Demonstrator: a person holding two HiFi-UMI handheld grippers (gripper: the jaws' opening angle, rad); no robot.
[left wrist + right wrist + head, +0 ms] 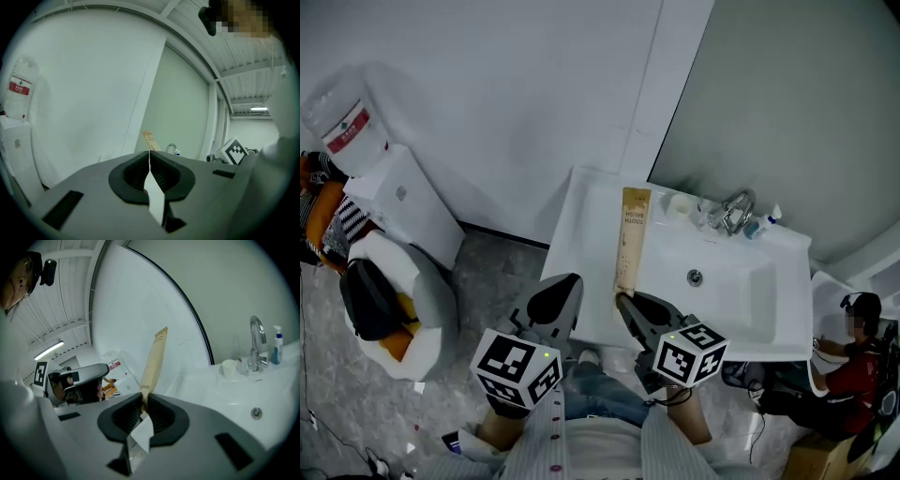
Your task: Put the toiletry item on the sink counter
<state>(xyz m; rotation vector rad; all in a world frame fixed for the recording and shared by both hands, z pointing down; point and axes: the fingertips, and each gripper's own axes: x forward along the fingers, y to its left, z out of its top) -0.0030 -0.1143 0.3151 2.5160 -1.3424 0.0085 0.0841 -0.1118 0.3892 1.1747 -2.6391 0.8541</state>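
One white sink [581, 234] fills the centre and right of the head view. We note that its flat ledge, at frame left of the basin, is bare and broad, so we judge it the likeliest landing spot. The long tan toothbrush box [632, 234] runs up the frame along the line where that ledge meets the basin, so a drift rightward could tip it into the bowl. The right gripper [625, 300] is clamped on the box's near end, with the box rising out of the jaws at a lean. We cannot tell whether its far end touches the counter. The left gripper [570, 279], jaws pressed together on nothing, hangs just off the sink's front edge, clear of the path. Tap [733, 214], cup [680, 203] and small bottle [773, 217] crowd the back rim, well apart from the ledge.
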